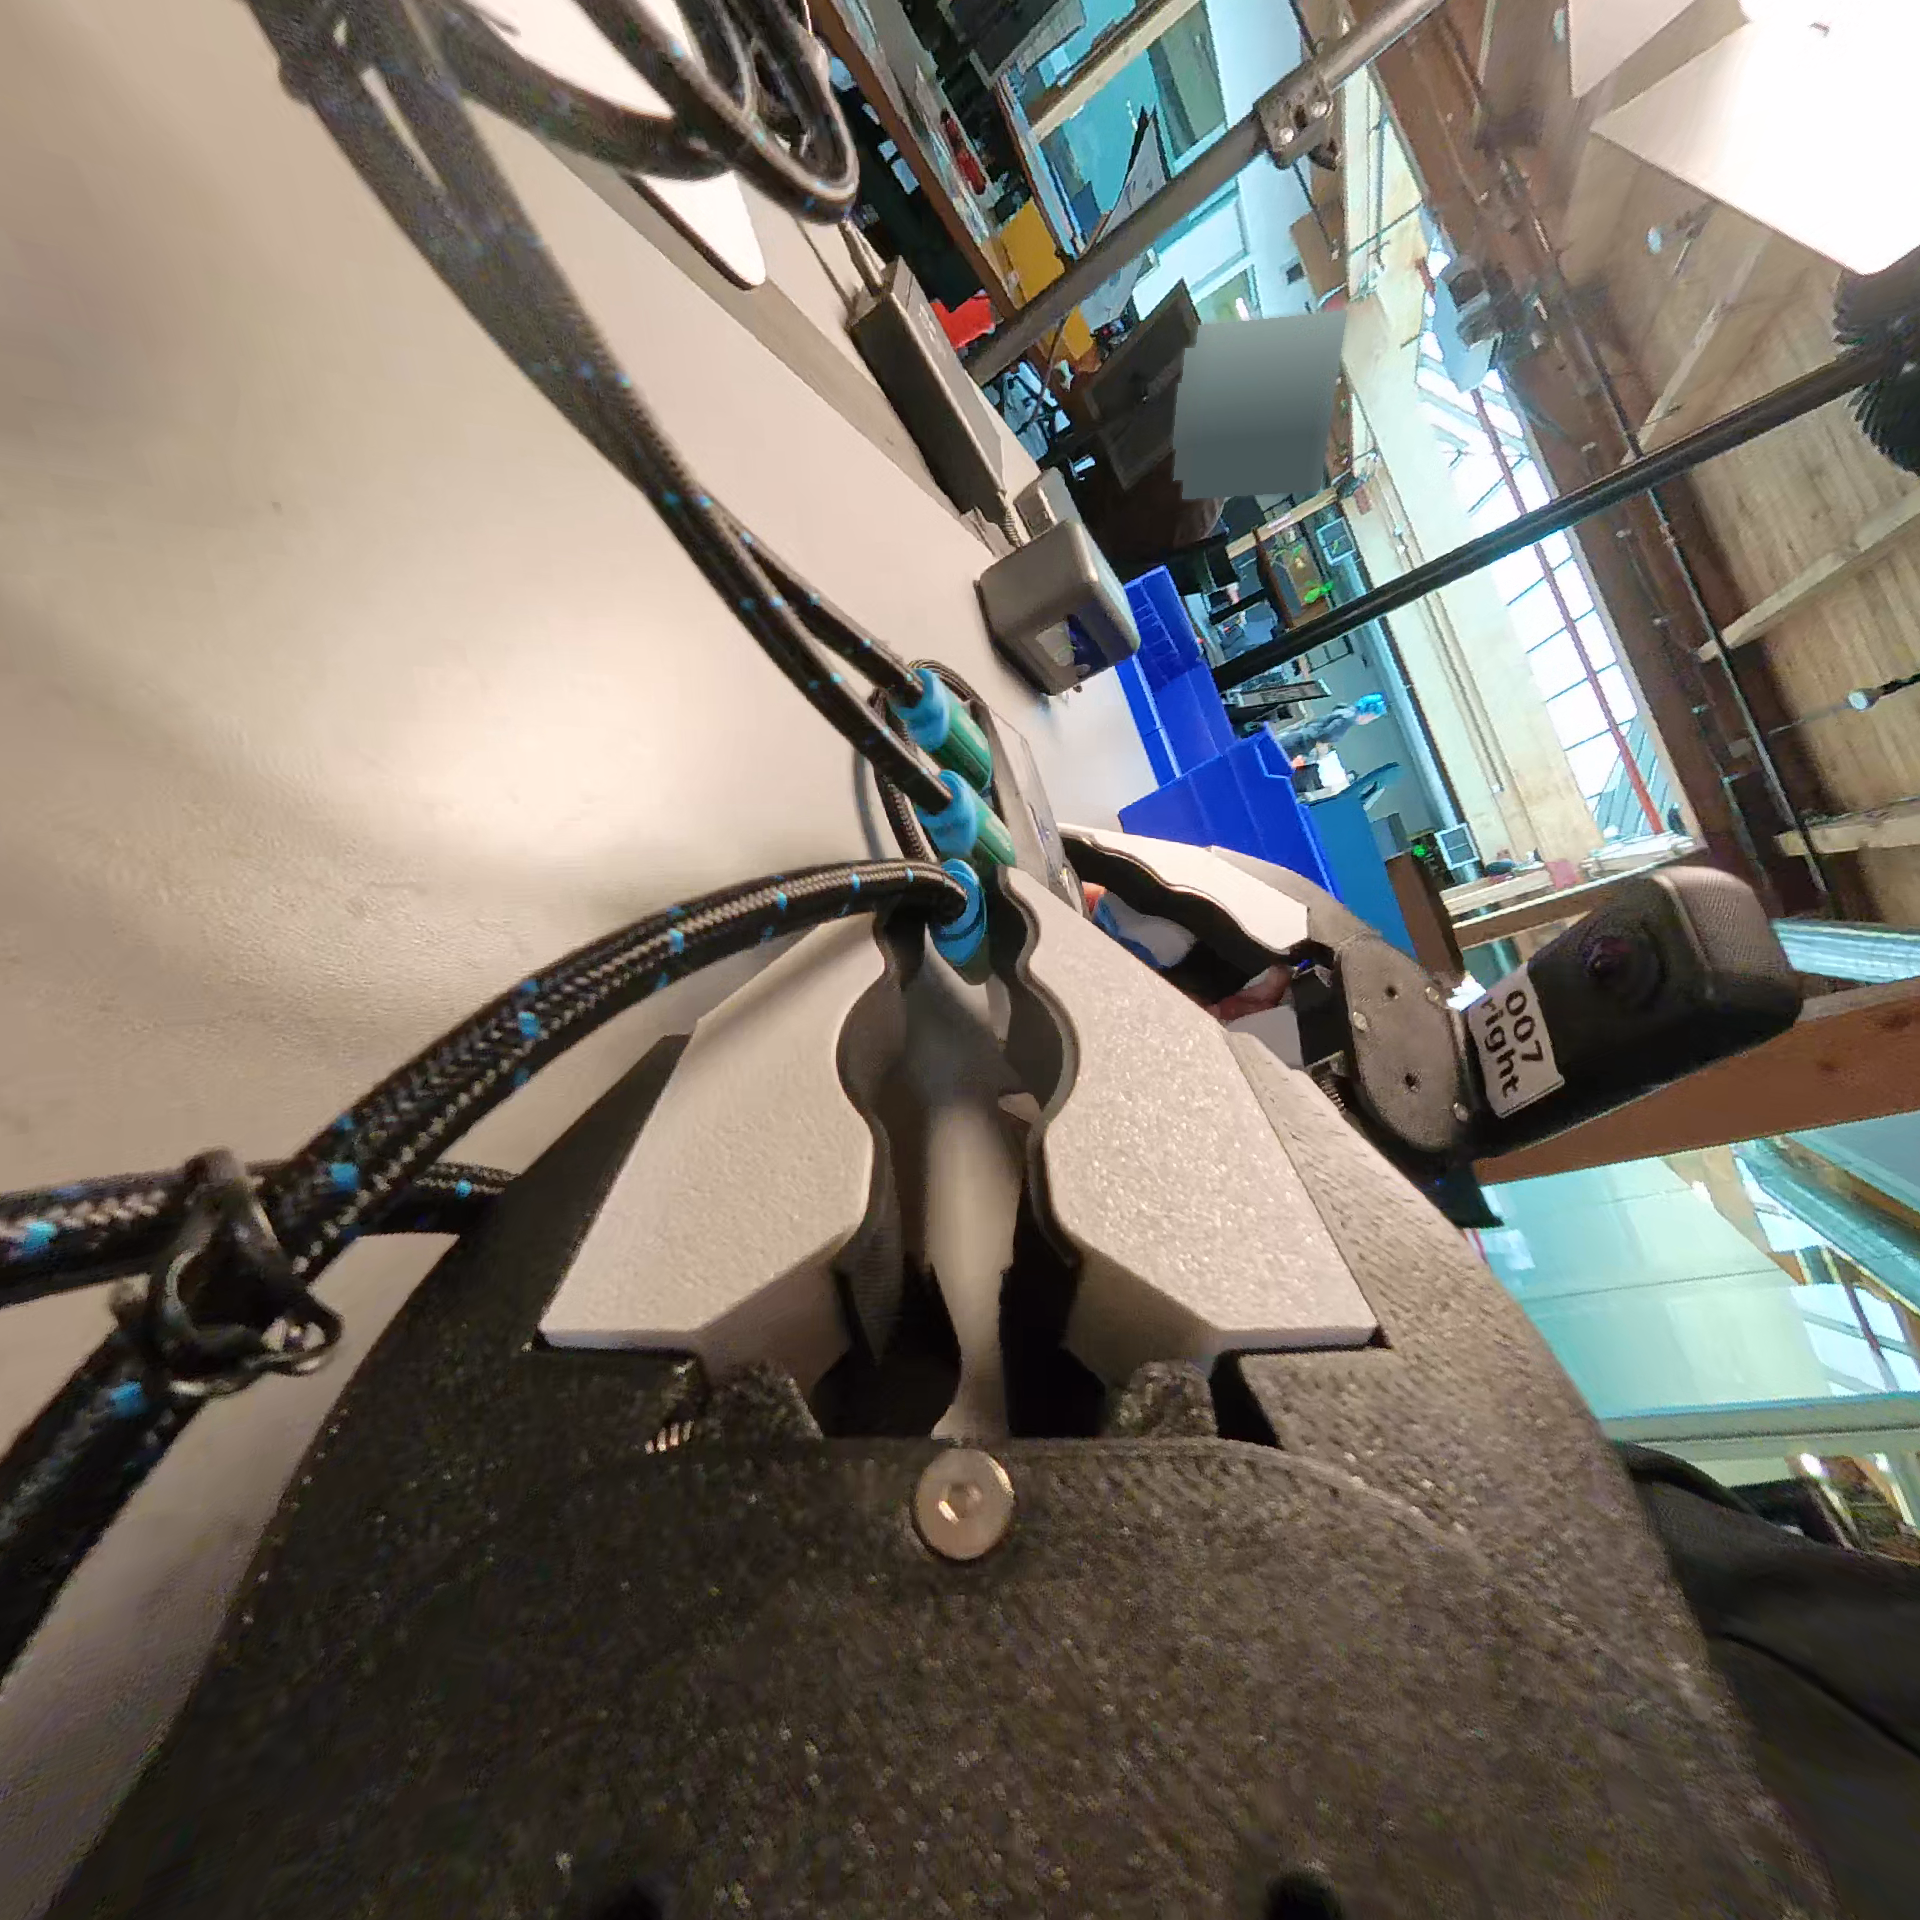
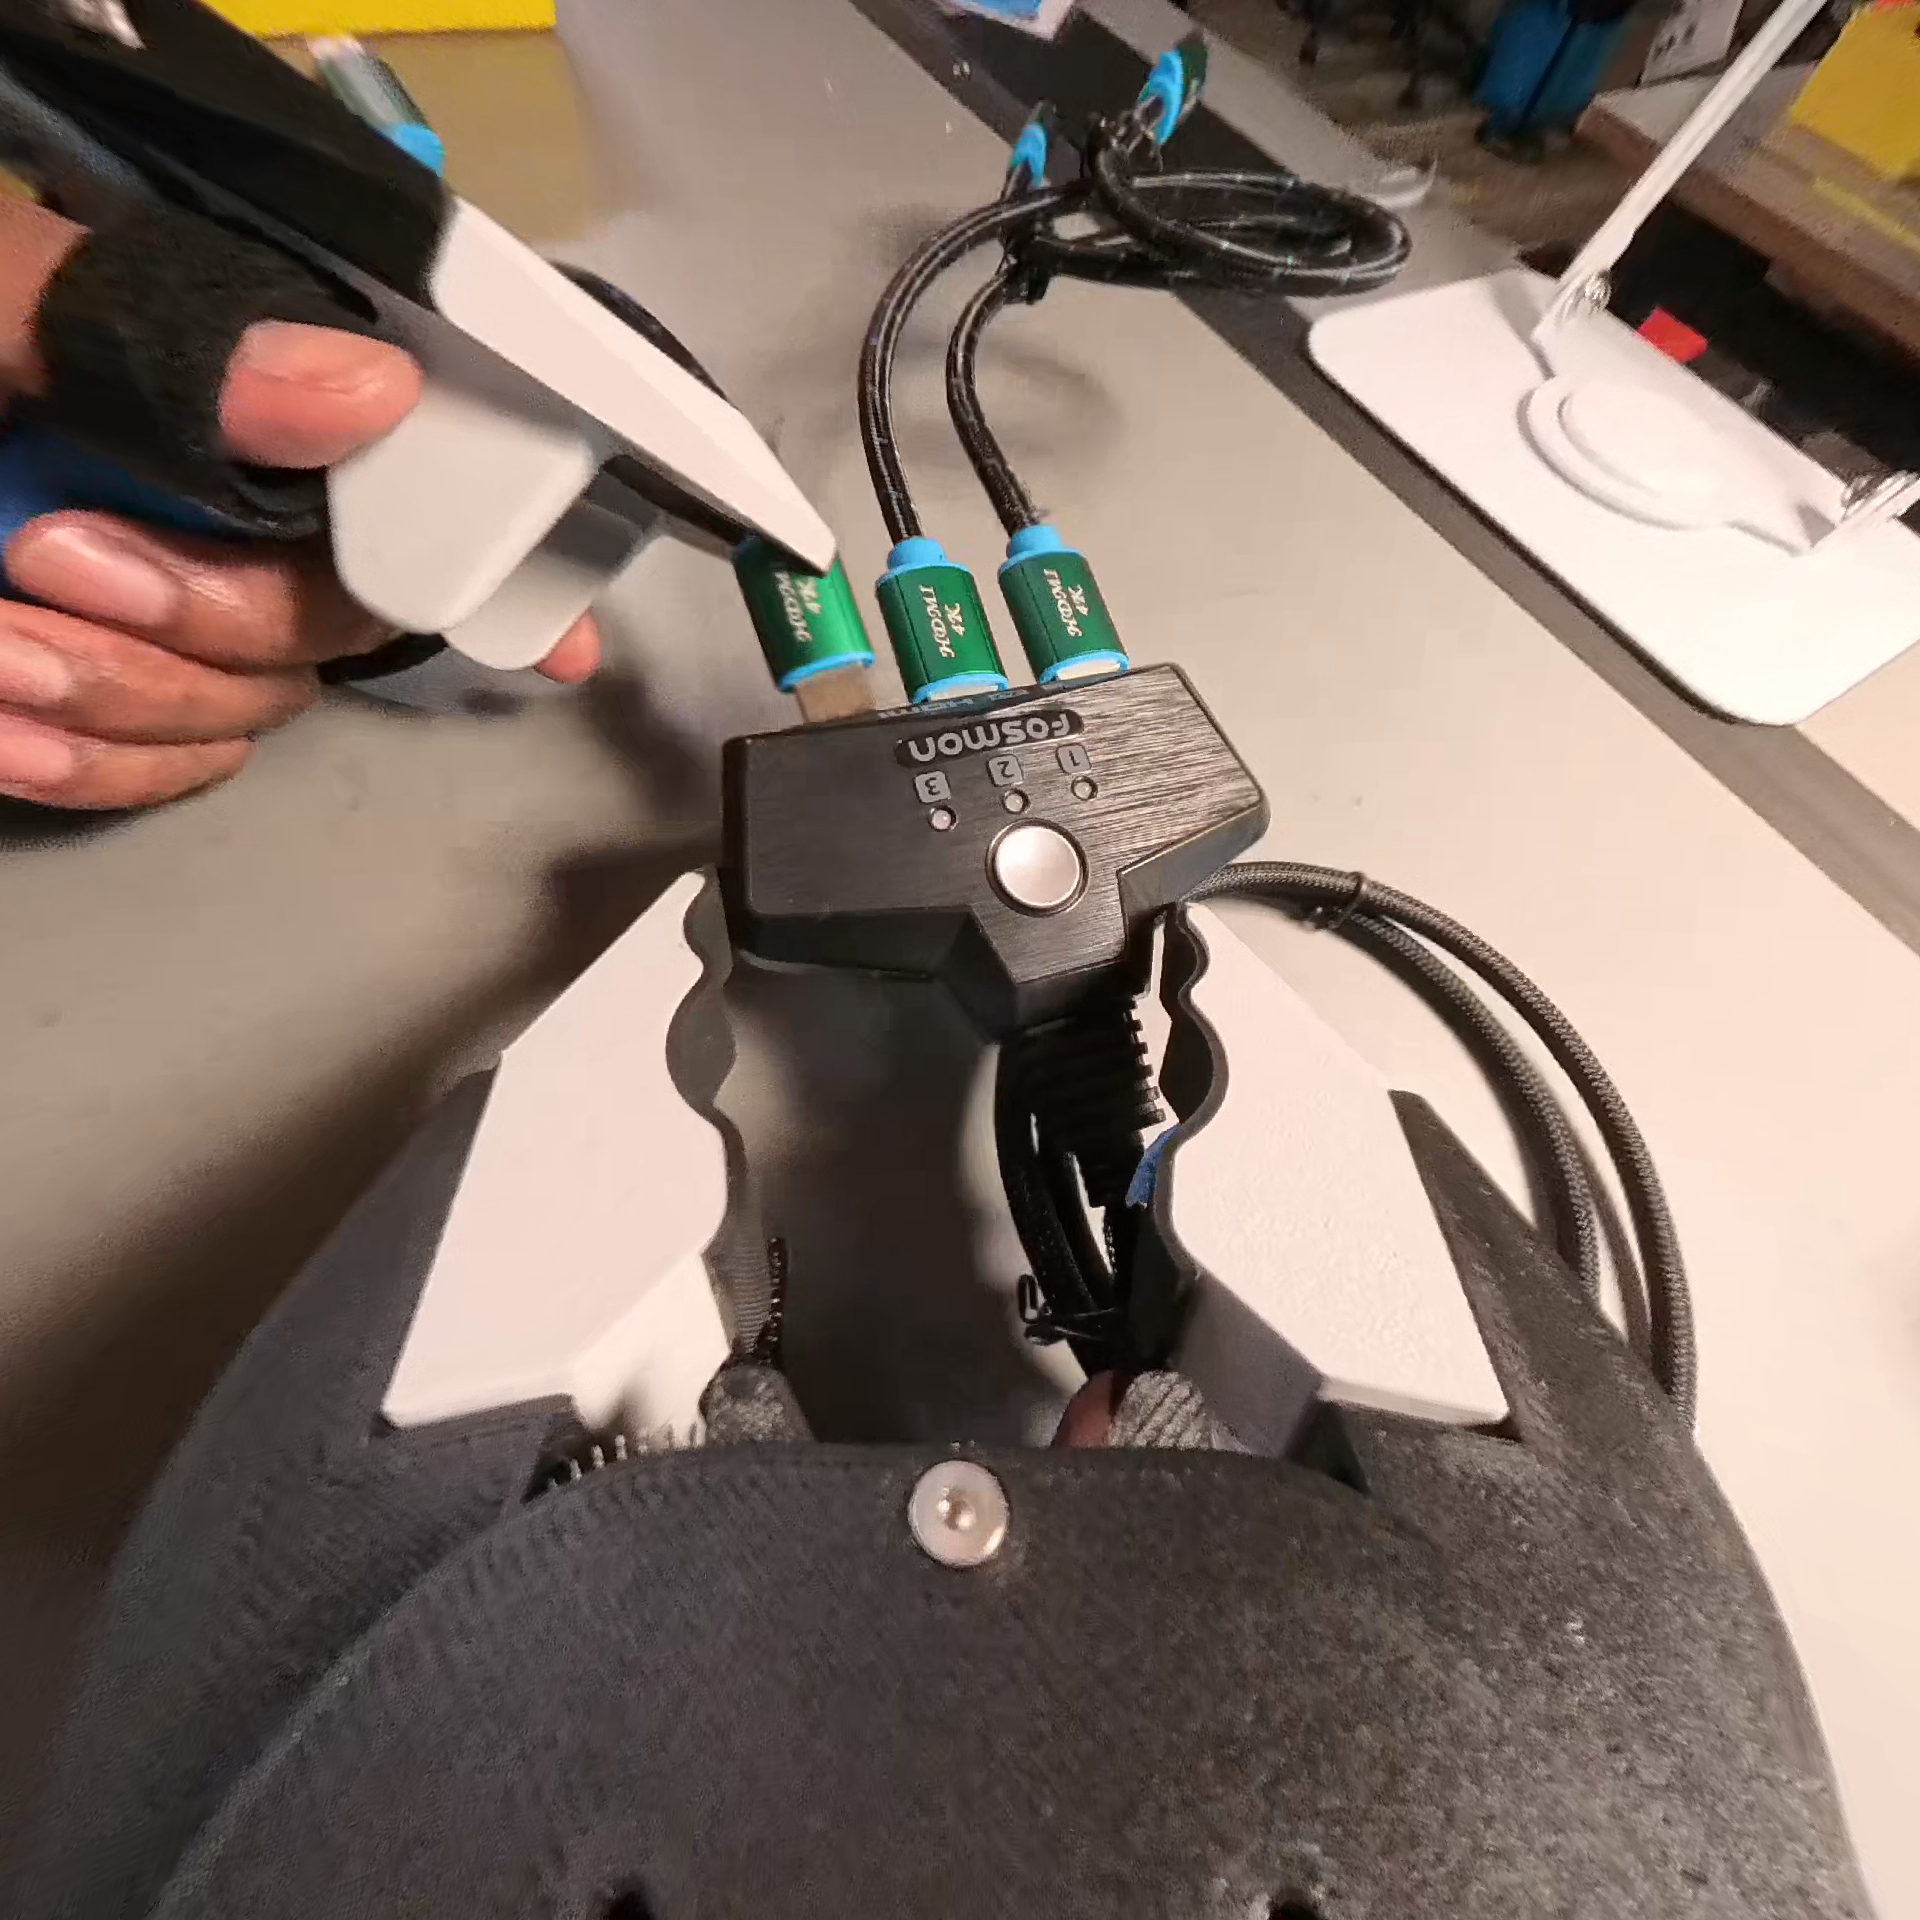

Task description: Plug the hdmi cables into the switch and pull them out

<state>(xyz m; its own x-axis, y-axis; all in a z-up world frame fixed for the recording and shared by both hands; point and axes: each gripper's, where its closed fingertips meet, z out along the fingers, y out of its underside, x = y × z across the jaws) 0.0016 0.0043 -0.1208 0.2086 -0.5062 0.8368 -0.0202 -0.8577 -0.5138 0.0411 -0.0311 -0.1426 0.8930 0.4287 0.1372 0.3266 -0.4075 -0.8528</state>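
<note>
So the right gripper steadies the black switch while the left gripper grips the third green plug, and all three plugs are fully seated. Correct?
Not quite. The right wrist view shows the third green plug tilted with its metal tip exposed, not fully seated. The other two plugs are in. The right gripper does steady the black switch, and the left gripper grips that plug.

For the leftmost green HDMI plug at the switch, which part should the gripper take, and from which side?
Best the green metal shell of the leftmost plug, pinched across its flat faces from the cable end, away from the switch. Its gold tip shows, so it is not fully seated. The left gripper already clamps that shell; the right gripper braces the switch.
</note>
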